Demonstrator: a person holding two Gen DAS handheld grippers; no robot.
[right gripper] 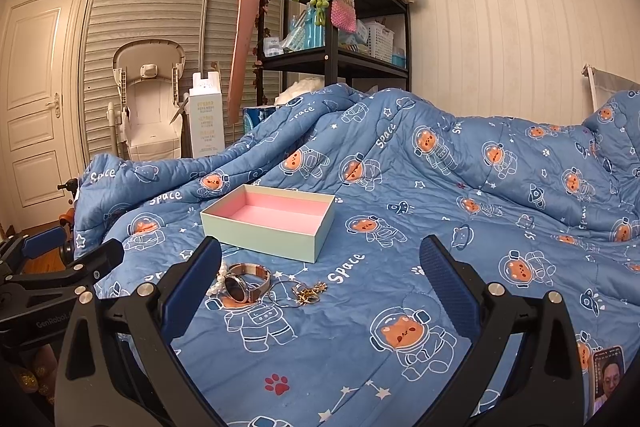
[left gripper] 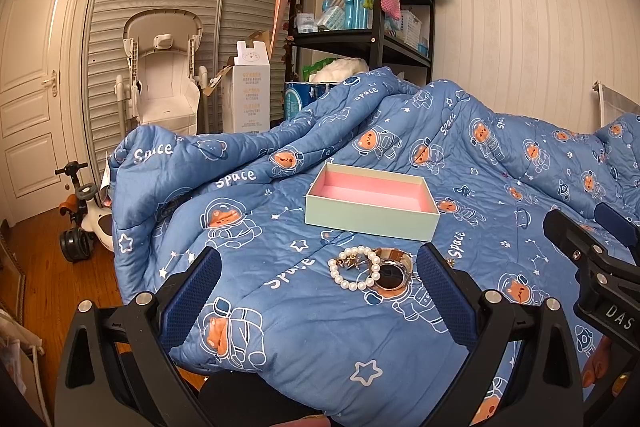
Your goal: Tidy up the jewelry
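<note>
A pale green box with a pink lining (left gripper: 372, 205) (right gripper: 272, 221) sits open and empty on the blue quilt. In front of it lie a white pearl bracelet (left gripper: 354, 269) (right gripper: 216, 285), a rose-gold watch (left gripper: 394, 271) (right gripper: 242, 283) and a thin gold chain with charms (right gripper: 306, 293). My left gripper (left gripper: 320, 285) is open, its fingers on either side of the jewelry, just short of it. My right gripper (right gripper: 320, 281) is open too, with the watch by its left finger (right gripper: 192, 287) and the chain between the fingers. Each gripper shows at the edge of the other's view.
The blue space-print quilt (left gripper: 280, 327) (right gripper: 400, 187) covers the bed and bunches up behind the box. A black shelf unit (left gripper: 372, 39) (right gripper: 340, 59), a white cardboard box (left gripper: 248, 95), a high chair (left gripper: 164, 75) and a ride-on toy (left gripper: 84, 215) stand beyond the bed. A phone (right gripper: 608, 375) lies at lower right.
</note>
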